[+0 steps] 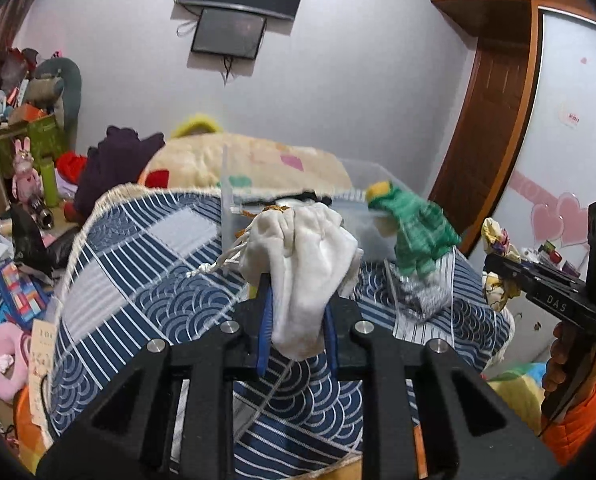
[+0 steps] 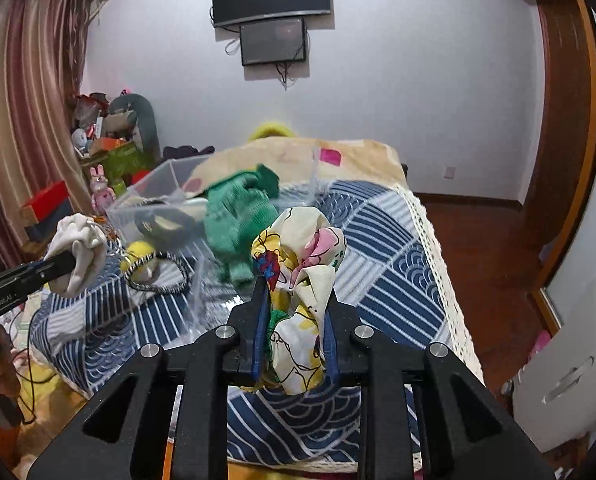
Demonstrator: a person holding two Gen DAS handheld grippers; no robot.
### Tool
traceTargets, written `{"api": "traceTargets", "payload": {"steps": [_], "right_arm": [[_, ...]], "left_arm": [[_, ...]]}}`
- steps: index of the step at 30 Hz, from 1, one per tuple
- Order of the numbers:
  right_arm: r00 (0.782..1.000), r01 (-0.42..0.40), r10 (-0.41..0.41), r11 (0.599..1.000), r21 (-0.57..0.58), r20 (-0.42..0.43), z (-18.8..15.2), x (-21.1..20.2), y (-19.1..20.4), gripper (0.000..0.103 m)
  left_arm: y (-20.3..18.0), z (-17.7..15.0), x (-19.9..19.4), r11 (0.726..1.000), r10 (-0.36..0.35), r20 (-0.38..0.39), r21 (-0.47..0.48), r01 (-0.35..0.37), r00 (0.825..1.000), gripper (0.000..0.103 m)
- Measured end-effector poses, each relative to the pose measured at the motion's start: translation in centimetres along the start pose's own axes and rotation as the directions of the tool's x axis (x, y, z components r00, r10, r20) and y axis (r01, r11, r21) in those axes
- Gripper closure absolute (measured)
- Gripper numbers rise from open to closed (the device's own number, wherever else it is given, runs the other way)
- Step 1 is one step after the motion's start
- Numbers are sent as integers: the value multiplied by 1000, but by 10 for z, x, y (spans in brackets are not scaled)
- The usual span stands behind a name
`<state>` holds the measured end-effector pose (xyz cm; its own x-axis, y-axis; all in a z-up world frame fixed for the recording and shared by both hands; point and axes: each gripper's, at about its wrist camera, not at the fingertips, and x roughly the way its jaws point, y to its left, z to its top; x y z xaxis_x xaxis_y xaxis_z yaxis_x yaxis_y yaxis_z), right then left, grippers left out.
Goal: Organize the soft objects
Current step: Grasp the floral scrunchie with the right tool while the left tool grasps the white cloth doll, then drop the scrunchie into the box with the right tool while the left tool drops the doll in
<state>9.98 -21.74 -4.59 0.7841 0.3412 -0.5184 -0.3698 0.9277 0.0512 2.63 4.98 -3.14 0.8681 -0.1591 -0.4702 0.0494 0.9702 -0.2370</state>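
My left gripper [image 1: 298, 280] is shut on a white drawstring pouch [image 1: 301, 264] and holds it above the blue patterned bed cover; the pouch also shows in the right wrist view [image 2: 78, 248]. My right gripper [image 2: 296, 284] is shut on a crumpled cloth with a yellow and pink cartoon print [image 2: 301, 276], seen too in the left wrist view [image 1: 497, 260]. A clear plastic box [image 2: 154, 188] stands on the bed ahead. A green knitted garment [image 2: 234, 216] hangs over its near rim, also in the left wrist view [image 1: 417, 232].
A yellow ball and a black-and-white cord loop [image 2: 154, 276] lie on the bed left of the box. A cream pillow [image 1: 250, 168] lies behind it. Clutter and toys [image 1: 26, 160] fill the left side. A wardrobe door [image 1: 569, 160] stands right.
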Motion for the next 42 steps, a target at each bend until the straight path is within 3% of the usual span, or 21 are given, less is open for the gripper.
{"api": "traceTargets", "payload": {"steps": [12, 20, 30, 40, 42], "right_arm": [[997, -40, 42, 999, -25, 62, 31, 11, 22, 82], [993, -62, 66, 997, -42, 100, 61, 27, 34, 82], [993, -79, 86, 992, -96, 79, 85, 59, 60, 82], [997, -70, 64, 986, -149, -44, 88, 110, 82, 82], [995, -76, 65, 985, -156, -73, 85, 119, 83, 82]], "left_arm": [[3, 37, 8, 999, 27, 82, 24, -29, 996, 81], [16, 66, 39, 999, 23, 85, 38, -26, 996, 81], [30, 72, 106, 997, 33, -39, 64, -31, 999, 81], [14, 65, 133, 995, 39, -120, 101, -27, 992, 81], [11, 64, 134, 994, 36, -135, 110, -21, 990, 76]]}}
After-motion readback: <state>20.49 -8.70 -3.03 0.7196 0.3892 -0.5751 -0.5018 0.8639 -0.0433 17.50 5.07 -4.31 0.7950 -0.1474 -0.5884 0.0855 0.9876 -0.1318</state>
